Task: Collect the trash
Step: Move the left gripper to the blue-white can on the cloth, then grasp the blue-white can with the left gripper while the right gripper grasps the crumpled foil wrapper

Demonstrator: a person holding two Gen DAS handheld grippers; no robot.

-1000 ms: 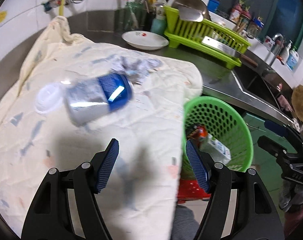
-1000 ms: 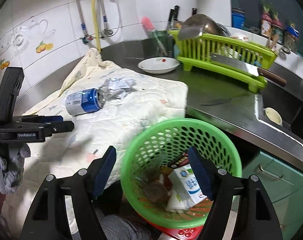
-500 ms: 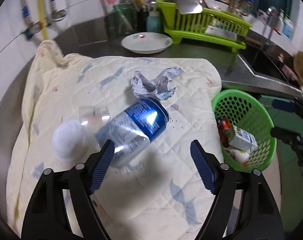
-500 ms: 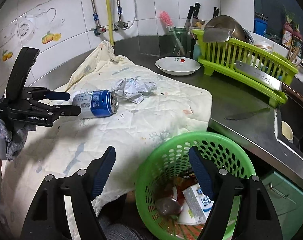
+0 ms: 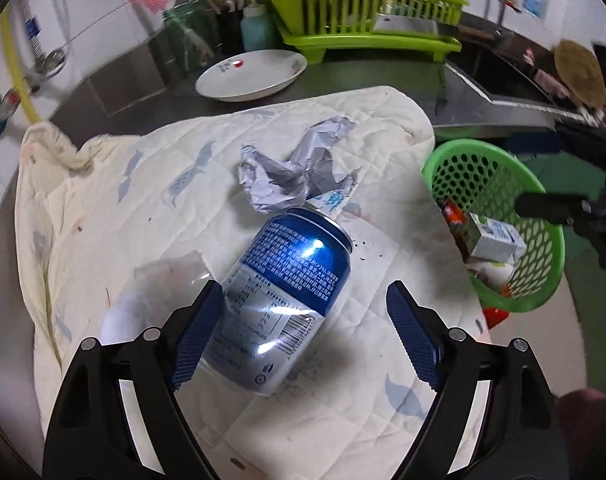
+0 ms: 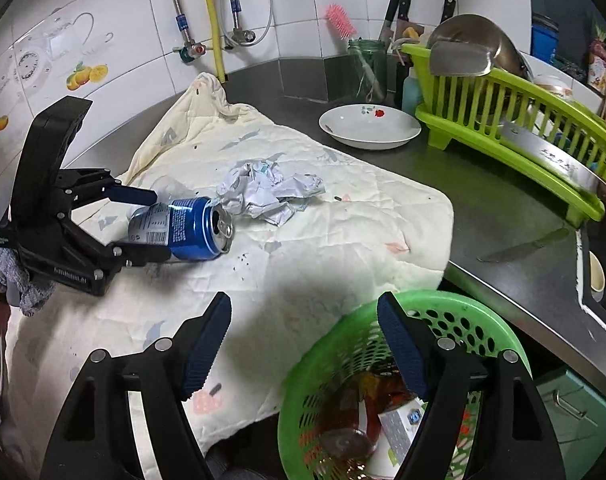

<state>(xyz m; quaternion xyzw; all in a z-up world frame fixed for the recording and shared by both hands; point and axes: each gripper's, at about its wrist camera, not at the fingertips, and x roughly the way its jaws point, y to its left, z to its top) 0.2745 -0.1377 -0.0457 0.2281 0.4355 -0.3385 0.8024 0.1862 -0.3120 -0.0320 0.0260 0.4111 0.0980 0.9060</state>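
The blue can, earlier lying ahead, is now straddled by the opening left claw; the right claw is held open, empty.

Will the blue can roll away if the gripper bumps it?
Probably. The blue can lies on its side on the quilted cloth, so a nudge could roll it, though the soft cloth may slow it. Its top looks opened, so it is likely empty, light, and easy to dent if squeezed hard.
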